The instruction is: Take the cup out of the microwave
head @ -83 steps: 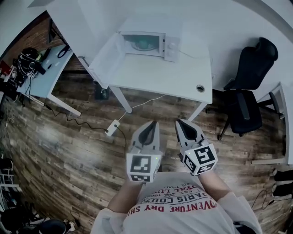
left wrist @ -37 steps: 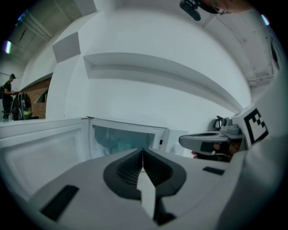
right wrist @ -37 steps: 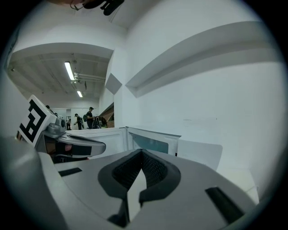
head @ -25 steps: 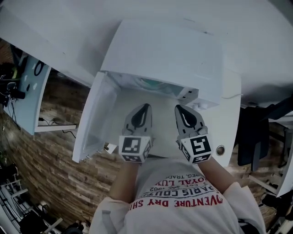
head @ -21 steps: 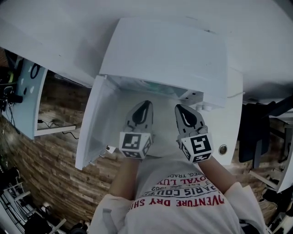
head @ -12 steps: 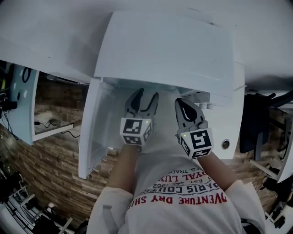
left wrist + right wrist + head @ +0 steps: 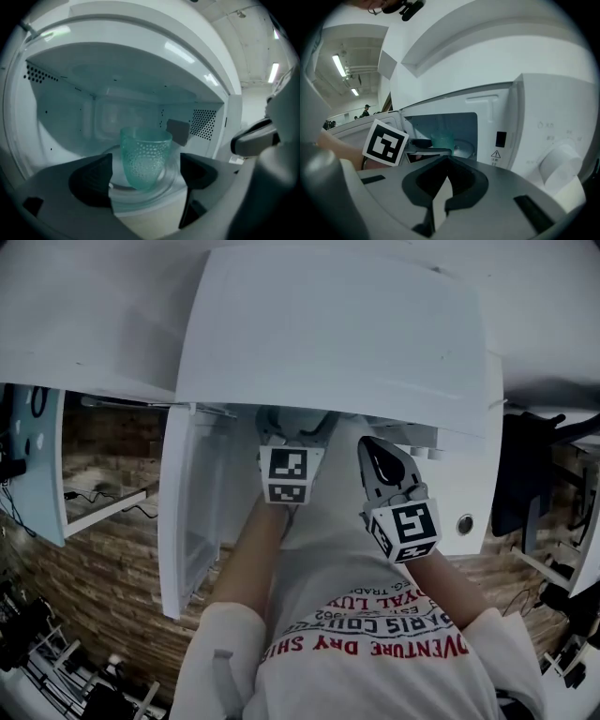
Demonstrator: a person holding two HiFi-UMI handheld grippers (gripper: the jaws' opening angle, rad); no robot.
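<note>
Red shirt print reads "VENTURE DRY"; microwave shows warning triangle.

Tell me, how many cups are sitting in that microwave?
1: a green dimpled cup stands upright on the glass turntable, in the middle of the microwave. None seems hidden.

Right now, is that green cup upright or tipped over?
Upright: the cup stands rim up on the glass turntable inside the open microwave.
</note>
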